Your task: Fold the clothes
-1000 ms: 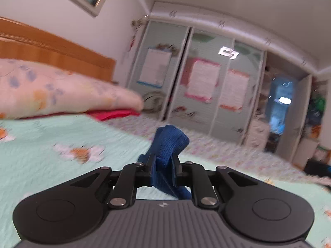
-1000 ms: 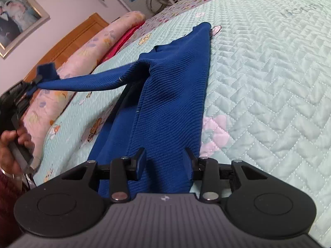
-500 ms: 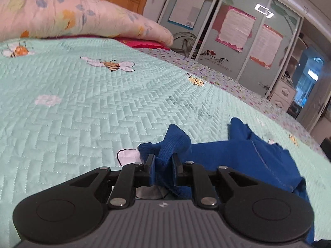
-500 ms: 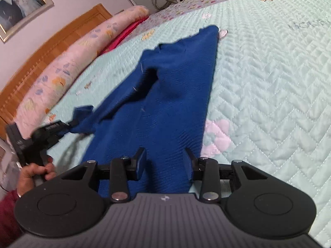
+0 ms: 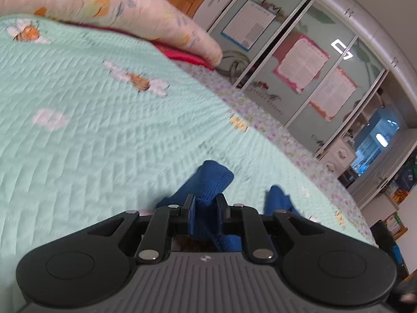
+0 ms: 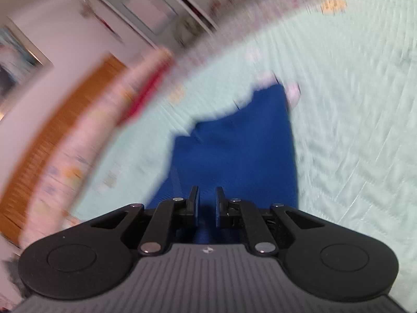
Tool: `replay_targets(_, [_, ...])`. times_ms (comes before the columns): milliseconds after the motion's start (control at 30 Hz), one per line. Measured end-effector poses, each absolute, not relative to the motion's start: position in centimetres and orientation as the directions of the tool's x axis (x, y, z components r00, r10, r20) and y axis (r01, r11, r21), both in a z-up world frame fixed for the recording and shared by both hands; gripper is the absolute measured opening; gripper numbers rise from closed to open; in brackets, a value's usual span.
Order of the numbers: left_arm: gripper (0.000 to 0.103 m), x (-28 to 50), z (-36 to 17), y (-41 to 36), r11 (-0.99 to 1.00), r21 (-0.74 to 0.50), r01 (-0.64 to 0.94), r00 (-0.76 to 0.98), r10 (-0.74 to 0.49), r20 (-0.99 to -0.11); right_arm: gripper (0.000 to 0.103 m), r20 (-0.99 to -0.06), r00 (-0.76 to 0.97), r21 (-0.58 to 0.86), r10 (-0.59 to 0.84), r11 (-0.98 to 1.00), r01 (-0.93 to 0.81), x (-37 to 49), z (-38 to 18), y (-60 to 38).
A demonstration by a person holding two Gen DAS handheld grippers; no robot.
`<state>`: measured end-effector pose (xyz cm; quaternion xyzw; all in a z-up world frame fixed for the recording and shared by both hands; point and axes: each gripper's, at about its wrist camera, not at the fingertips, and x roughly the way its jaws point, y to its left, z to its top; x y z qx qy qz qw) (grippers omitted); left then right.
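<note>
A sleeve end [image 5: 208, 182] of the blue garment [image 6: 234, 151] is being pinched by the left gripper [image 5: 206, 203] for folding across the bed [image 5: 104, 130]; the right gripper [image 6: 207, 198] fingers are being closed over fabric.

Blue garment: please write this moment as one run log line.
left gripper: shut on blue garment | right gripper: closing, above garment, grip unclear | garment on quilt

Home bedroom: quilted bed [image 5: 104, 135], pillow [image 5: 104, 7], wardrobe [image 5: 299, 60].
</note>
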<state>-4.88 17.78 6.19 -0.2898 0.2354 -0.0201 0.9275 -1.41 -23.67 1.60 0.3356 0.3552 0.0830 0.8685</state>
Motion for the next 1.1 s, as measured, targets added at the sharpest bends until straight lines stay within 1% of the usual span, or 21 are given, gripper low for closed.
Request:
replay_targets(33, [0.016, -4.7, 6.6, 17.9, 0.828, -0.553, -0.091, 0.894, -0.176, -0.412, 0.002, -0.574, 0.729, 0.630, 0.374, 0.770, 0.102, -0.9, 0.5, -23.3])
replay_targets(100, [0.016, -4.3, 7.4, 18.0, 0.825, -0.560, -0.078, 0.903, -0.180, -0.391, 0.001, -0.551, 0.755, 0.624, 0.355, 0.776, 0.090, -1.0, -0.5, -22.9])
replay_targets(233, [0.016, -3.7, 8.5, 17.9, 0.822, -0.567, -0.047, 0.911, -0.199, -0.362, 0.002, -0.535, 0.769, 0.637, 0.350, 0.765, 0.095, -2.0, 0.5, -23.0])
replay_targets(267, [0.016, -3.6, 8.8, 17.8, 0.824, -0.565, -0.035, 0.911, -0.206, -0.357, 0.008, -0.524, 0.776, 0.647, 0.352, 0.757, 0.093, -2.4, 0.9, -23.0])
replay_targets(333, [0.016, -3.4, 9.3, 17.4, 0.827, -0.562, -0.014, 0.912, -0.220, -0.346, 0.008, -0.494, 0.792, 0.661, 0.359, 0.747, 0.074, -2.8, 1.4, -23.0])
replay_targets(433, [0.016, -3.3, 10.1, 17.0, 0.825, -0.565, 0.015, 0.914, -0.241, -0.326, 0.008, -0.535, 0.770, 0.613, 0.346, 0.787, 0.072, -1.9, 0.5, -22.2])
replay_targets(467, [0.016, -3.4, 10.4, 16.9, 0.823, -0.567, 0.025, 0.916, -0.246, -0.317, 0.003, -0.549, 0.763, 0.596, 0.342, 0.799, 0.071, -1.6, 0.2, -21.9])
replay_targets(633, [0.016, -4.0, 12.2, 15.5, 0.840, -0.533, 0.104, 0.920, -0.285, -0.270, 0.003, -0.584, 0.748, 0.530, 0.315, 0.846, 0.058, -1.3, 1.0, -21.2])
replay_targets(733, [0.016, -4.1, 12.6, 14.4, 0.838, -0.520, 0.163, 0.904, -0.338, -0.262, 0.004, -0.572, 0.753, 0.556, 0.326, 0.829, 0.063, -1.4, 0.9, -21.6])
replay_targets(833, [0.016, -3.8, 13.4, 13.3, 0.834, -0.511, 0.211, 0.889, -0.381, -0.255, 0.012, -0.513, 0.783, 0.658, 0.351, 0.747, 0.096, -2.9, 0.6, -22.9])
replay_targets(867, [0.016, -3.6, 13.9, 12.9, 0.831, -0.504, 0.235, 0.882, -0.400, -0.249, 0.016, -0.492, 0.791, 0.692, 0.363, 0.714, 0.102, -3.7, 0.5, -23.3])
replay_targets(933, [0.016, -3.5, 15.2, 11.8, 0.823, -0.486, 0.296, 0.865, -0.446, -0.229, 0.016, -0.454, 0.804, 0.749, 0.385, 0.653, 0.110, -5.3, 0.4, -23.8])
replay_targets(1000, [0.016, -3.9, 17.0, 10.1, 0.799, -0.445, 0.403, 0.830, -0.525, -0.190, 0.016, -0.436, 0.811, 0.773, 0.391, 0.624, 0.115, -7.2, 0.4, -23.9])
replay_targets(1100, [0.016, -5.9, 19.4, 6.3, 0.723, -0.319, 0.612, 0.716, -0.678, -0.163, 0.017, -0.428, 0.811, 0.793, 0.399, 0.596, 0.126, -10.4, 0.2, -24.1])
